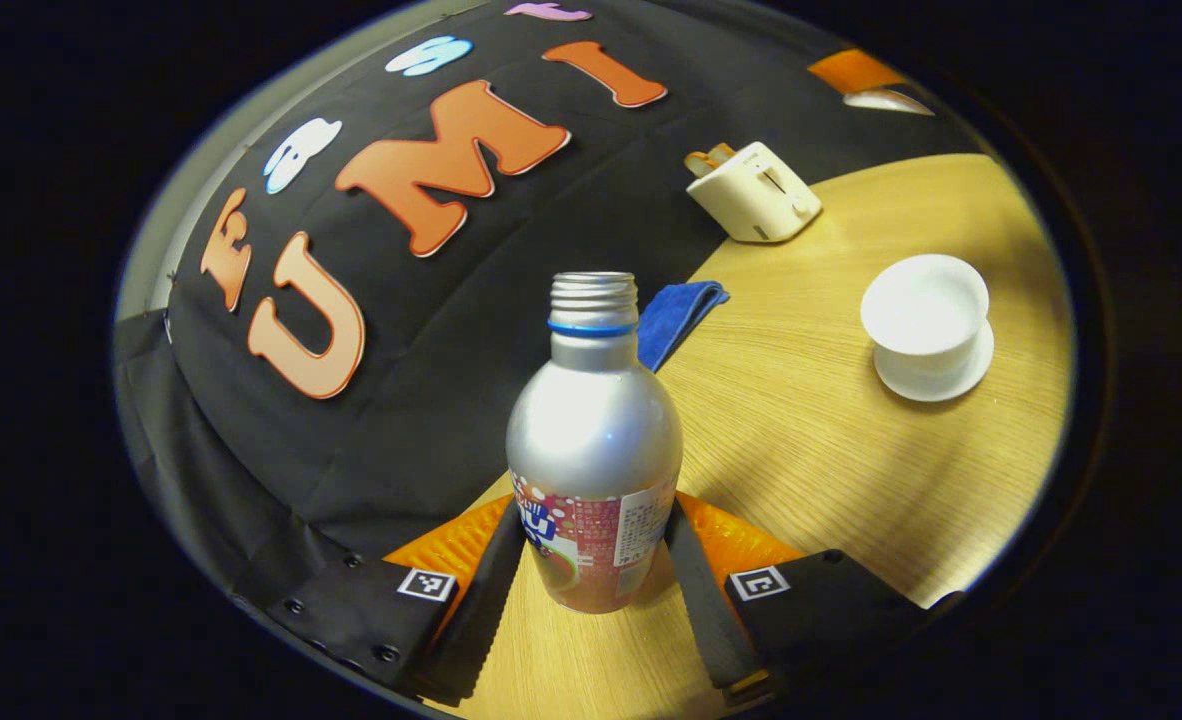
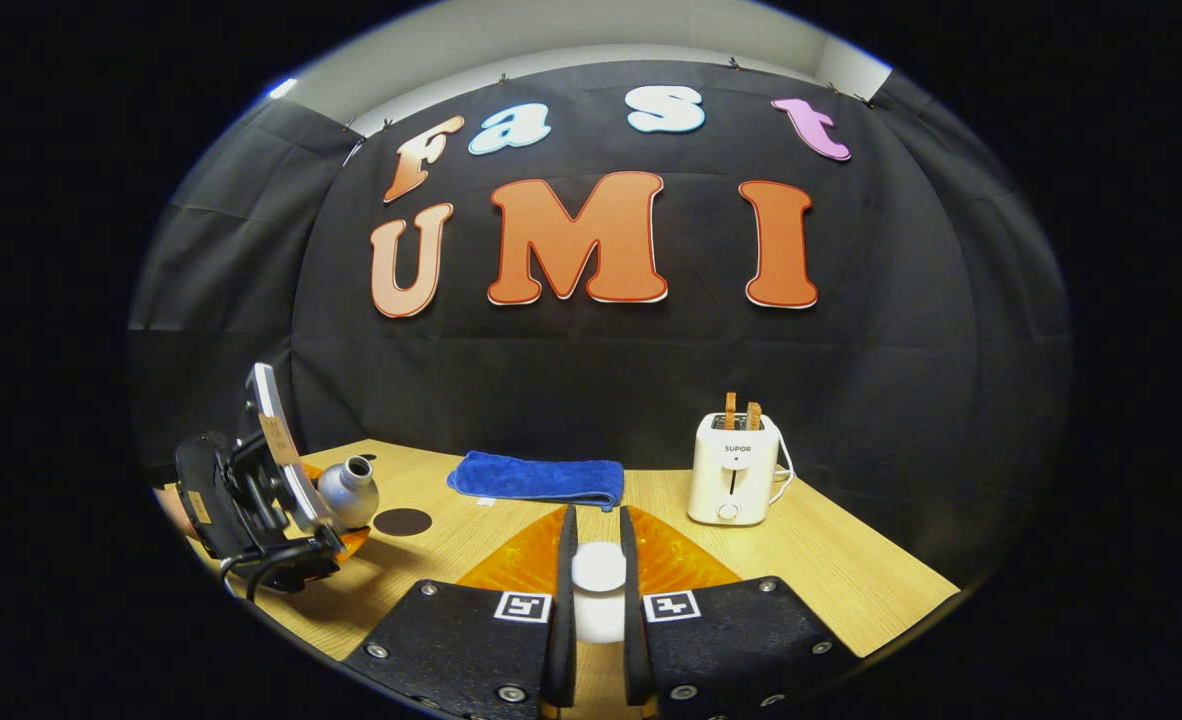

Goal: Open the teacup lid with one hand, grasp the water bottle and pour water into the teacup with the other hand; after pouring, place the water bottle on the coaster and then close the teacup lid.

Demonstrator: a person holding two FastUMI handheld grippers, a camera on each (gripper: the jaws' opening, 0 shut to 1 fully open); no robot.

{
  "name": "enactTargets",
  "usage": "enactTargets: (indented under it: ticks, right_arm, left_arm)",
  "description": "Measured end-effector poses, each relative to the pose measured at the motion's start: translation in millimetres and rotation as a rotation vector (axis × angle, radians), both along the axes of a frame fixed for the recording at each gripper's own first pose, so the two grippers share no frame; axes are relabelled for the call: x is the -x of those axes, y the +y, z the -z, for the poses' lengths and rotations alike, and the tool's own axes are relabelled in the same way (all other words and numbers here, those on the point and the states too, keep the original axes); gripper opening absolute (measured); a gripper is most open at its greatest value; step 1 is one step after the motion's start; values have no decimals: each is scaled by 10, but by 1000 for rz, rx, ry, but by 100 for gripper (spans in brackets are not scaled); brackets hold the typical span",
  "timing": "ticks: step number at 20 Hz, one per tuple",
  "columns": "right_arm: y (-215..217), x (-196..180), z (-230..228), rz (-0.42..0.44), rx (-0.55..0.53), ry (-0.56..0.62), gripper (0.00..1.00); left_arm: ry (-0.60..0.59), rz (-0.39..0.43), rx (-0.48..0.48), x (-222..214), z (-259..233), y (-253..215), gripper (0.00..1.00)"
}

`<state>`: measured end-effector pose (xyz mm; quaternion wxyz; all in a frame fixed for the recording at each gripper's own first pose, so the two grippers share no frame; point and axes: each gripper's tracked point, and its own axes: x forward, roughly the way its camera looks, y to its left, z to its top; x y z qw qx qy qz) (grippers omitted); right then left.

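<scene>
Tabletop (image 1: pixel 851 450) first: lidless teacup (image 1: pixel 926 315) on saucer, well right of the aluminium water bottle (image 1: pixel 594 440), uncapped. Left gripper (image 1: pixel 591 590) fingers closed around bottle's lower body; right gripper (image 2: pixel 599 590) fingers pinch the white lid (image 2: pixel 599 567). Step: carrying bottle to pour; next needs tilt over cup. Coaster (image 2: pixel 402 521) near bottle; water level hidden.

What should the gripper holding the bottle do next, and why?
Probably carry the water bottle over to the teacup and tip it. The left gripper grips the bottle, whose mouth has no cap. The cup stands open on its saucer because the right gripper holds the lid away.
</scene>
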<state>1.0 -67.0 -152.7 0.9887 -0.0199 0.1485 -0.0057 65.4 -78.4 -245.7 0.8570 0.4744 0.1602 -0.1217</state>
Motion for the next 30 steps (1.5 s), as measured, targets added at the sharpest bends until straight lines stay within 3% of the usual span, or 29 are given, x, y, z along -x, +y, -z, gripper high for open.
enactTargets:
  ticks: [11,30]
  right_arm:
    - [-82,28,-21,3,-23,-1,19]
    - [-161,58,-18,-25,-39,-2,19]
  left_arm:
    - [-42,241,-329,64,105,-365,84]
    - [-165,503,-699,-134,-155,-659,84]
